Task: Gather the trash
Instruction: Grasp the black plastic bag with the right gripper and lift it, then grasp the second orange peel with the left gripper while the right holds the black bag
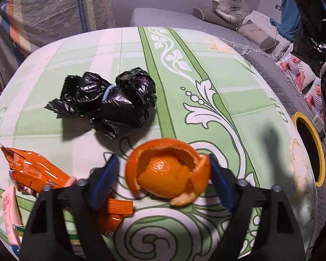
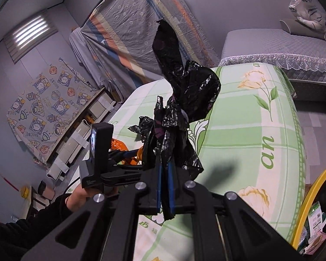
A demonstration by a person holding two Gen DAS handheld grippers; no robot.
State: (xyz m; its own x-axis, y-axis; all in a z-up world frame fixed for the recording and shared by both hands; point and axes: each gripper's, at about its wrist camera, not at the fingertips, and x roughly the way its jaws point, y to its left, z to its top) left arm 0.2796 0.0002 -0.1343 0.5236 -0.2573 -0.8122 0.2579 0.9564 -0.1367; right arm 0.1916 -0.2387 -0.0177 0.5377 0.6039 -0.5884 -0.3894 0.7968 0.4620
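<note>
An orange peel (image 1: 169,171) lies on the green patterned tablecloth (image 1: 123,50). My left gripper (image 1: 162,161) straddles it: the right blue pad touches the peel's edge, while a strip of cloth shows between the left pad and the peel, so the jaws stand open. In the right wrist view my right gripper (image 2: 165,167) is shut on a crumpled black plastic bag (image 2: 193,91), held up above the table. A tied black bag bundle (image 1: 110,100) lies farther back on the cloth.
An orange snack wrapper (image 1: 34,171), a smaller orange wrapper (image 1: 117,211) and a pink packet (image 1: 9,213) lie at the near left. A yellow-rimmed bin (image 1: 315,152) stands off the table's right edge; its rim (image 2: 310,198) shows trash inside. A bed is behind.
</note>
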